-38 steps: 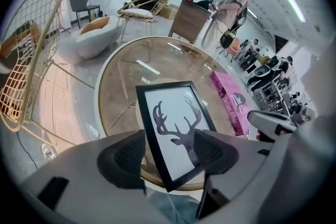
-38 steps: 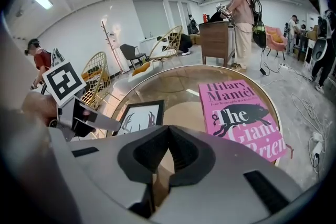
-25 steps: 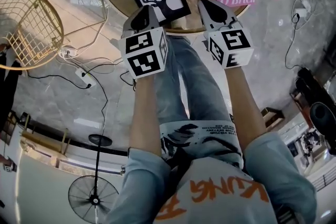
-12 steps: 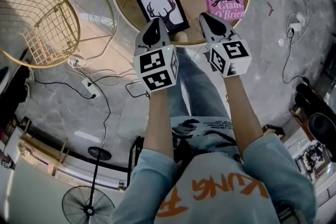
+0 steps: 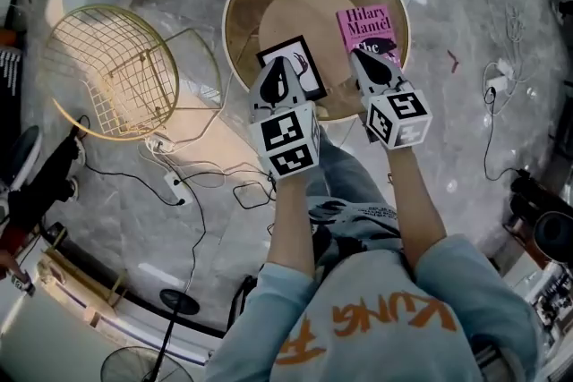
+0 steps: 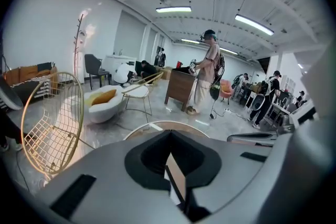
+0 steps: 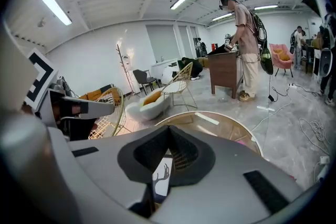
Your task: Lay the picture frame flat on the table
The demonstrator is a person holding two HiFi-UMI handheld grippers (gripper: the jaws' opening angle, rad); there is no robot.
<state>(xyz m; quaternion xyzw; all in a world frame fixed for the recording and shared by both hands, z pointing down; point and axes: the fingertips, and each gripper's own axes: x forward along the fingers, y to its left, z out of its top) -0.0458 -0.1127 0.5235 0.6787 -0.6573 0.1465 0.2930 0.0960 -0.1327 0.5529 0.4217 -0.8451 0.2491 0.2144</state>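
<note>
Overhead first: looks down on a round bench (image 5: 295, 9) with a gold rim. Finds the frame (image 5: 312, 67) lying flat on it, antler print up, near the front edge, with a pink book (image 5: 369, 24) just beside it to the right. Shows the left hand-held gripper (image 5: 282, 63) above the frame's left part and covering it, and the right hand-held gripper (image 5: 363, 58) above the lower end of the book. Puts both side by side over the bench's near edge, each with its marker cube (image 5: 288, 141) toward the camera. Takes in a gold wire chair (image 5: 112, 72) left of the bench and cables (image 5: 215, 170) across the grey floor (image 5: 466, 192).

Next, along the left hand-held gripper (image 6: 169, 132): jaws brought together at the tips, gripping nothing. Through the hollow behind the tips, catches a slice of the frame (image 6: 176, 178) down below, clear of the pads. Beyond, picks out the bench rim (image 6: 149, 125), the wire chair (image 6: 47, 128) at left, a white seat (image 6: 102, 105) with a yellow cushion, and a person (image 6: 207, 78) standing at a wooden cabinet (image 6: 181, 89).

Last, along the right hand-held gripper (image 7: 168, 128): jaws likewise closed tip to tip, empty. Through its hollow, glimpses the frame (image 7: 160, 176), antlers on white, lying below and apart from the pads. Past the tips, gives the bench (image 7: 226, 126), the wire chair (image 7: 107, 113), and the left hand-held gripper (image 7: 79, 107) at the left edge.
</note>
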